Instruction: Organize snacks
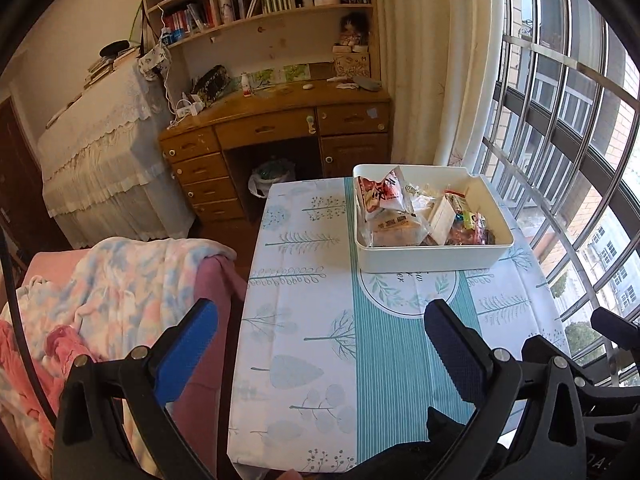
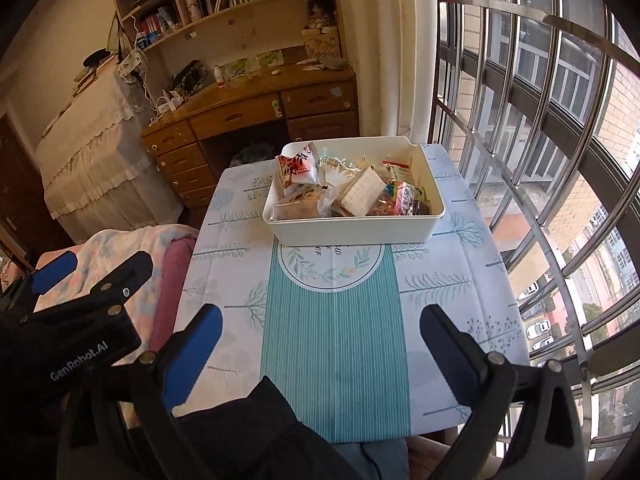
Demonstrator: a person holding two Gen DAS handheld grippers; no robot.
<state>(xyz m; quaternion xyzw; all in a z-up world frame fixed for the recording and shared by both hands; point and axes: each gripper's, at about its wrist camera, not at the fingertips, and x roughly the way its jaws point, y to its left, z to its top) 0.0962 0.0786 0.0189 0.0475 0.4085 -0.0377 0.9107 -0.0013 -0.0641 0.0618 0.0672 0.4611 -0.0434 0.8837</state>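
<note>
Held both the left gripper [image 1: 320, 344] and right gripper [image 2: 320, 340] spread wide, pinching nothing. Saw packaged snacks [image 2: 352, 188] heaped in the white bin [image 2: 352, 232] at twelve o'clock on the tablecloth [image 2: 336, 340].

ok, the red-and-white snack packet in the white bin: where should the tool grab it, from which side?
Take the red-and-white packet by its upper crimped edge, coming from above. It stands propped in the bin's far-left corner with its top above the rim, so that edge is free, while the walls and neighbouring packets block its sides. The right tool is open and empty, so it probably suits.
</note>
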